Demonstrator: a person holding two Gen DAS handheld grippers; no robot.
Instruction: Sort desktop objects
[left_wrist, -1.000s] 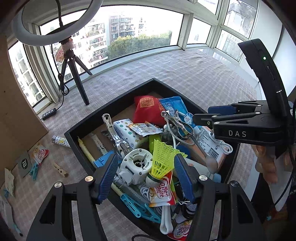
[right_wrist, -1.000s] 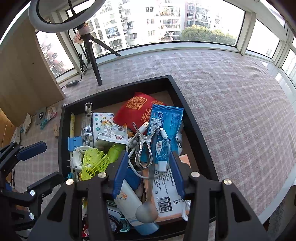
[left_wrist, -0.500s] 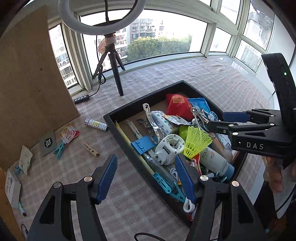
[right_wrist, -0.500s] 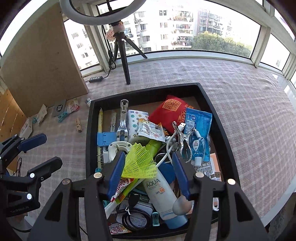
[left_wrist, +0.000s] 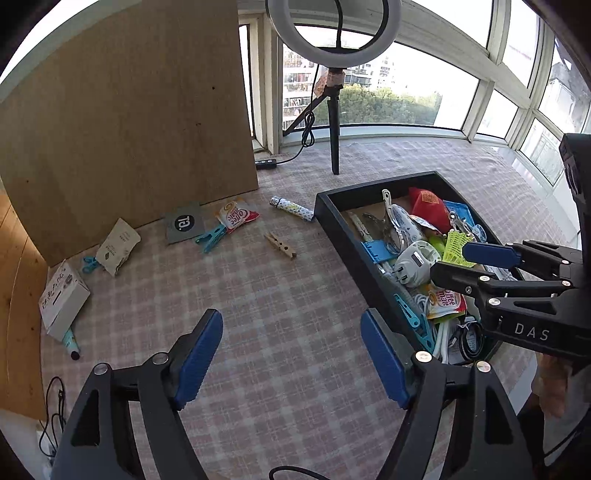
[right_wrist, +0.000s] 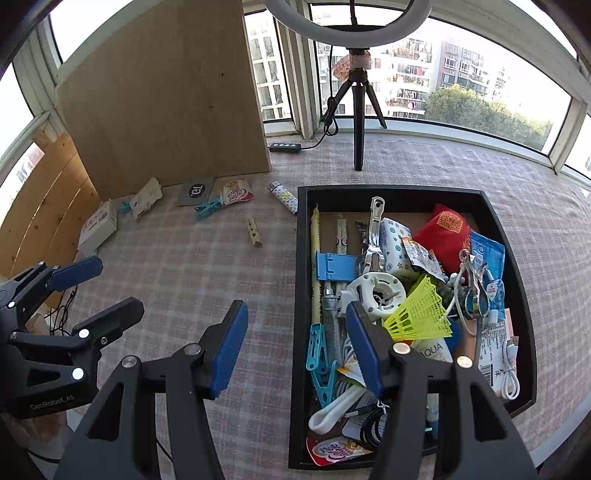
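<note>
Grippers both gape empty, jaws having just been opening: left gripper (left_wrist: 291, 354) over checked cloth (left_wrist: 258, 302), right gripper (right_wrist: 295, 347) at the cluttered tray's (right_wrist: 301, 258) left wall, lower centre.

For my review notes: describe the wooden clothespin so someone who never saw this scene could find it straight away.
Start at the black tray full of clutter on the checked cloth, then look left of its far corner to the loose items scattered toward the wooden board. The wooden clothespin lies alone on bare cloth, nearer than the patterned lighter. It is plain tan wood, while the other peg there is teal plastic.
</note>
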